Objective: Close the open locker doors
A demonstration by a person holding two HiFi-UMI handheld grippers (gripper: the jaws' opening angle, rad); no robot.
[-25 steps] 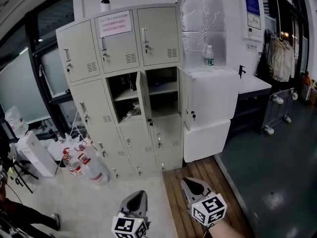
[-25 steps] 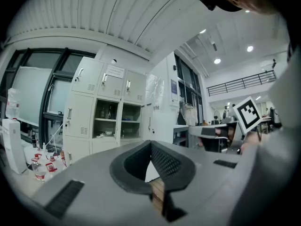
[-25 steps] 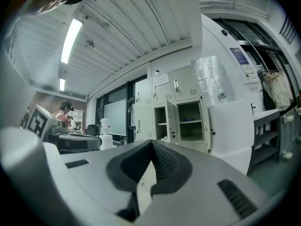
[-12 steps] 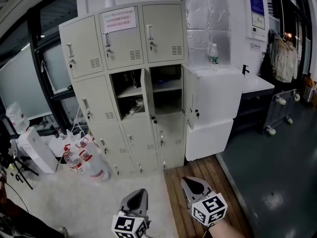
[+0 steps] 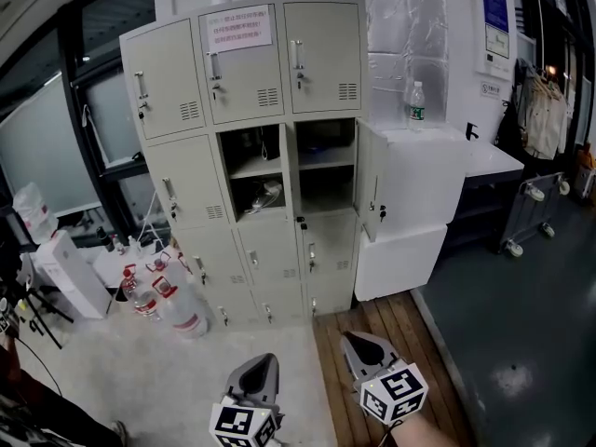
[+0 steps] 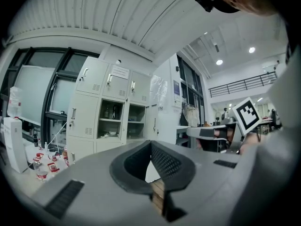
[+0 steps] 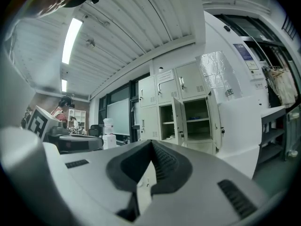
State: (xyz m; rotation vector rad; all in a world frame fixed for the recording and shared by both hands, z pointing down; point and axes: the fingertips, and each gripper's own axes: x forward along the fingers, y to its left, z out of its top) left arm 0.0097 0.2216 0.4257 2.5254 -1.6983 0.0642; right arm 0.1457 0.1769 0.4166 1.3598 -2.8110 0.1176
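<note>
A beige locker cabinet (image 5: 247,156) stands ahead against the wall. Two compartments in its second row are open: the middle one (image 5: 256,175) and the right one (image 5: 326,166). The middle door (image 5: 291,180) shows edge-on; the right door (image 5: 371,180) swings out to the right. Both grippers hang low and far from the lockers. My left gripper (image 5: 269,360) is shut and holds nothing, and so is my right gripper (image 5: 350,341). The left gripper view shows the lockers (image 6: 113,112) beyond the closed left gripper (image 6: 150,143). The right gripper view shows the open doors (image 7: 178,119) past the closed right gripper (image 7: 151,143).
A white cabinet (image 5: 410,203) with a water bottle (image 5: 416,101) on top adjoins the lockers' right side. Large water jugs (image 5: 168,296) and a white box (image 5: 65,273) sit on the floor at left. A wooden floor strip (image 5: 391,338) runs ahead. A wheeled cart (image 5: 531,212) stands at right.
The head view has swung, so the lockers sit further right and a little higher in frame. Both grippers keep their places at the bottom, still shut.
</note>
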